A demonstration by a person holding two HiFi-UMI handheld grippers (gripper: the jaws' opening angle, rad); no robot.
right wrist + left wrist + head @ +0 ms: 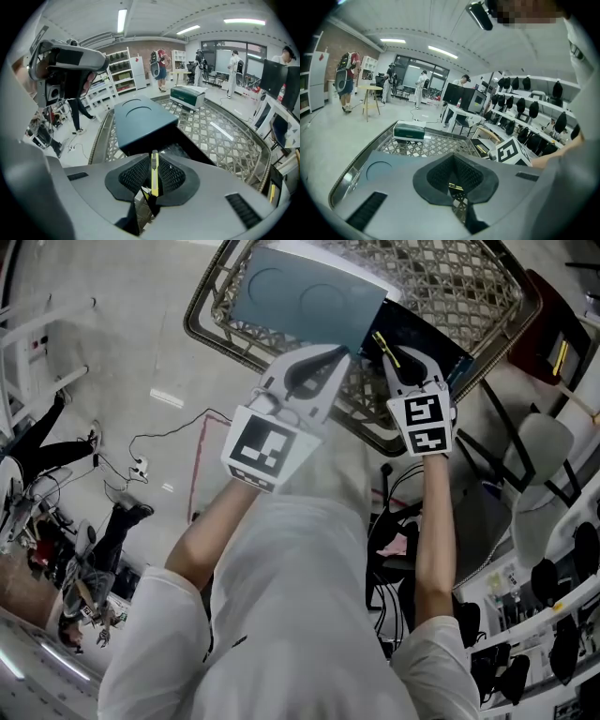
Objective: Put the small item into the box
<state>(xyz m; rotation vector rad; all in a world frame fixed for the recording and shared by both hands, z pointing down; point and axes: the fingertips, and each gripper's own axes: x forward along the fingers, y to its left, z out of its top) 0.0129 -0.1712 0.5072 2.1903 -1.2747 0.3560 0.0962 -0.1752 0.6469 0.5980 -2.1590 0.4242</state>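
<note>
A thin yellow utility knife [154,174] stands upright between the jaws of my right gripper [153,159], which is shut on it. In the head view this knife [382,340] pokes out beyond the right gripper [394,360], over the dark open box [427,345]. The box's teal lid [300,292] is raised, and in the right gripper view the lid [140,119] rises just ahead of the jaws. My left gripper [323,360] sits at the lid's near edge. Its jaws [454,161] are shut, and a small yellowish bit shows in the slit.
The box rests on a metal lattice basket table [450,277] with a raised rim. A green case [408,131] lies at its far end. People, desks and chairs stand around the room, and cables run over the floor [169,442].
</note>
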